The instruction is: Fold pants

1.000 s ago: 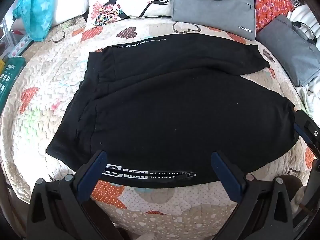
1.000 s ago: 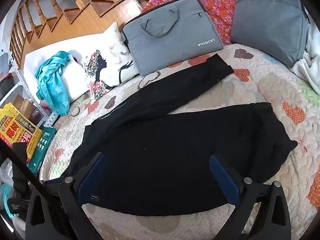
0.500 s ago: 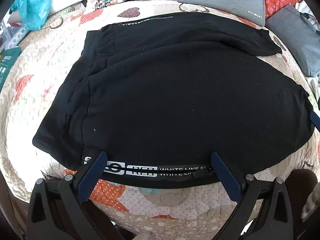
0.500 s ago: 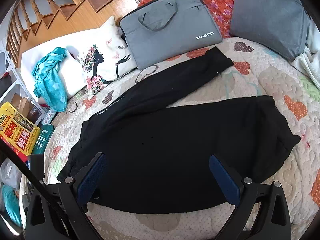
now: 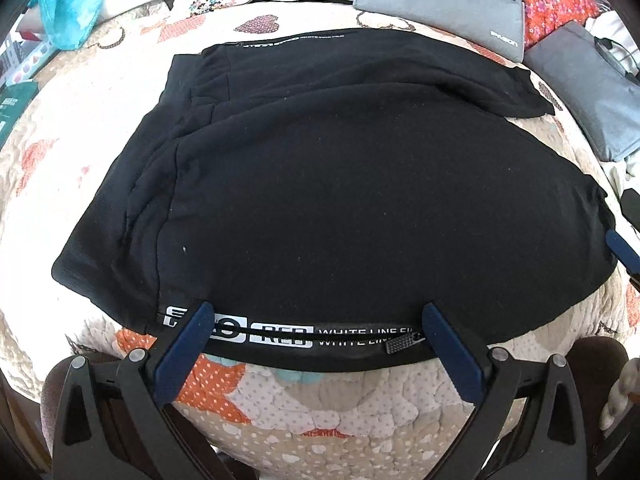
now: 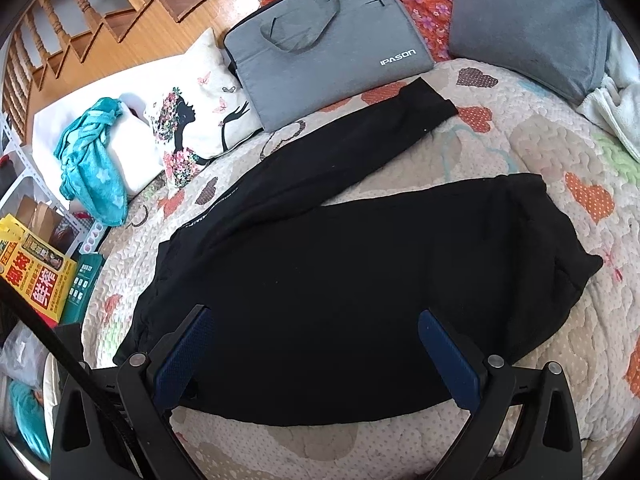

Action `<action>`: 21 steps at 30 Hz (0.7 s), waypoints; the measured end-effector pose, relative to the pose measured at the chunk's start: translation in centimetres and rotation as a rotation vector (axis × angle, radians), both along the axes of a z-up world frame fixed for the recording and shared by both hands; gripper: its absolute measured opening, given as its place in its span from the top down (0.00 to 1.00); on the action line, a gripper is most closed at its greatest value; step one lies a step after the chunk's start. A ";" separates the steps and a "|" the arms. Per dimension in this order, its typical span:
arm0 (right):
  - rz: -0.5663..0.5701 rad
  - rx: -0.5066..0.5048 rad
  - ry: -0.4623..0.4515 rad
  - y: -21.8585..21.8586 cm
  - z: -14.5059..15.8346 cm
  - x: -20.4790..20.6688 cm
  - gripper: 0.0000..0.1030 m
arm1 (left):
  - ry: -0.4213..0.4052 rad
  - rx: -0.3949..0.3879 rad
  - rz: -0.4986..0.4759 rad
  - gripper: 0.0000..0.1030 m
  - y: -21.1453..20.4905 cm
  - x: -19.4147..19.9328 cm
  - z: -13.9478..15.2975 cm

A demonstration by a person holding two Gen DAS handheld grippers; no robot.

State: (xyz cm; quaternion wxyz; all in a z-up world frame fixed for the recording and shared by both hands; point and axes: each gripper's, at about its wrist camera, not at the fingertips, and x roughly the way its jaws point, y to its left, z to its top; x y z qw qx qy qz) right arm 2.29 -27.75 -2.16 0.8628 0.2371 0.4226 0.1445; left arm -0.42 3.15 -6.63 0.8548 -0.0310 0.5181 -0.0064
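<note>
Black pants (image 5: 340, 208) lie spread on a heart-patterned quilt (image 5: 312, 404), waist to the left, both legs stretching right and splayed apart. White lettering and a zipper pull (image 5: 404, 343) run along the near edge. My left gripper (image 5: 316, 316) is open, its blue pads (image 5: 188, 344) at that near edge over the lettering, holding nothing. In the right wrist view the pants (image 6: 360, 288) fill the middle. My right gripper (image 6: 314, 320) is open above the near leg, empty. One blue finger of the right gripper (image 5: 622, 250) shows by the near leg's cuff.
Two grey laptop bags (image 6: 324, 40) (image 6: 528, 20) lie at the quilt's far side on a red floral cover. A printed pillow (image 6: 200, 108) and a teal cloth (image 6: 92, 160) sit at far left. Boxes (image 6: 36, 276) and a wooden staircase (image 6: 120, 12) are off the left edge.
My left gripper has moved forward and down toward the pants' near edge; its pads now reach the lettering strip. My right gripper has moved closer over the near leg. Both stayed open.
</note>
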 end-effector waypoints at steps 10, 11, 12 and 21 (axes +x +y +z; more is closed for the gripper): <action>0.012 -0.072 -0.022 1.0 0.7 -0.4 0.00 | -0.068 -0.026 -0.029 0.01 1.4 -3.0 4.1; 0.023 -0.084 -0.022 1.2 1.0 -0.4 0.00 | -0.090 -0.022 -0.029 0.01 1.6 -3.5 4.8; 0.034 -0.094 -0.024 1.3 1.2 -0.4 0.00 | -0.117 -0.019 -0.026 0.01 2.0 -4.1 5.8; 0.026 -0.436 -0.296 4.3 10.3 -4.3 0.00 | -0.244 0.026 0.000 0.01 3.1 -6.7 11.3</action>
